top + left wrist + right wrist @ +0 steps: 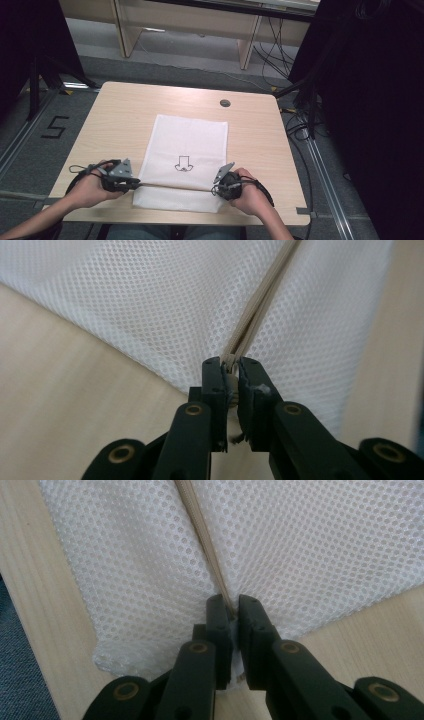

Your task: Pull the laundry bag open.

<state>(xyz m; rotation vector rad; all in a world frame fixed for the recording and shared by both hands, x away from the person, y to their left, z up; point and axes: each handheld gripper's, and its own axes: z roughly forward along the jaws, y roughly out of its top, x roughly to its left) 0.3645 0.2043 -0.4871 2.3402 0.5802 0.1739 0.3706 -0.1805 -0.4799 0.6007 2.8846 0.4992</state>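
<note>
A white mesh bag (186,155) with a small black arrow mark lies flat on the wooden table (120,115). A beige zipper (175,186) runs across its near end. My left gripper (137,183) is shut on the left end of that zipper (250,320), the beige tape pinched between its black jaws (230,371). At the other end, my right gripper (214,189) is shut on the zipper (207,550), clamped in its tips (231,609). The mesh (310,545) spreads to both sides of the zipper.
A round grommet hole (225,103) sits near the table's far edge. Wooden furniture legs (248,47) and cables (272,55) lie on the floor beyond. Black stands (35,75) flank the table at left and right.
</note>
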